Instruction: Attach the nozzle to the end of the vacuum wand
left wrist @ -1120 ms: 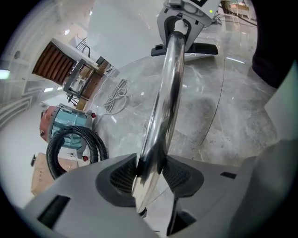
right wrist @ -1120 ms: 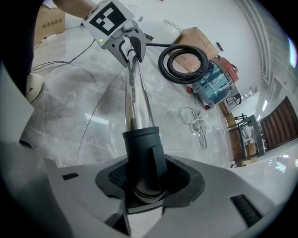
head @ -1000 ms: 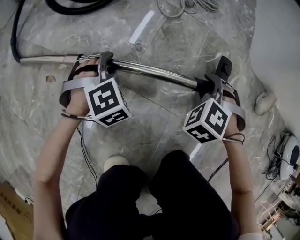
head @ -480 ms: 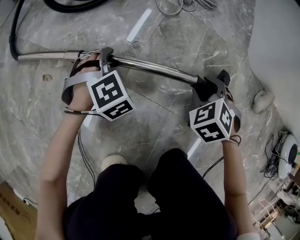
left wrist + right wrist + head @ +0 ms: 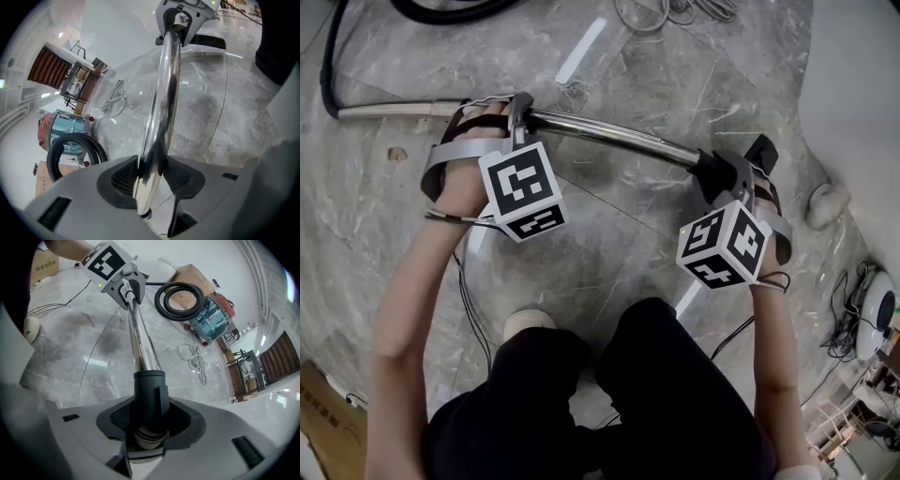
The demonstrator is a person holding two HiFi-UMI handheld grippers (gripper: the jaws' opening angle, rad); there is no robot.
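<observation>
Grey marble floor point(image 5: 609, 234) fills the head view, and across it, from upper left to right of centre, runs the long chrome vacuum wand point(image 5: 609, 133), held off the floor at both ends. At the left of the frame the left gripper point(image 5: 517, 112) has the bare metal tube clamped between its pads; its jaws have just been closing a touch, with the wand between them. Over at centre right the right gripper point(image 5: 736, 178) is partly closed around the black plastic nozzle point(image 5: 712, 173), its pads pressing the ribbed end. In the right gripper view the wand's end meets the nozzle's round collar; how deep it sits, I cannot tell. Beyond, upper right in that view, a teal canister vacuum point(image 5: 211, 317) sits beside a coiled black hose point(image 5: 180, 298).
</observation>
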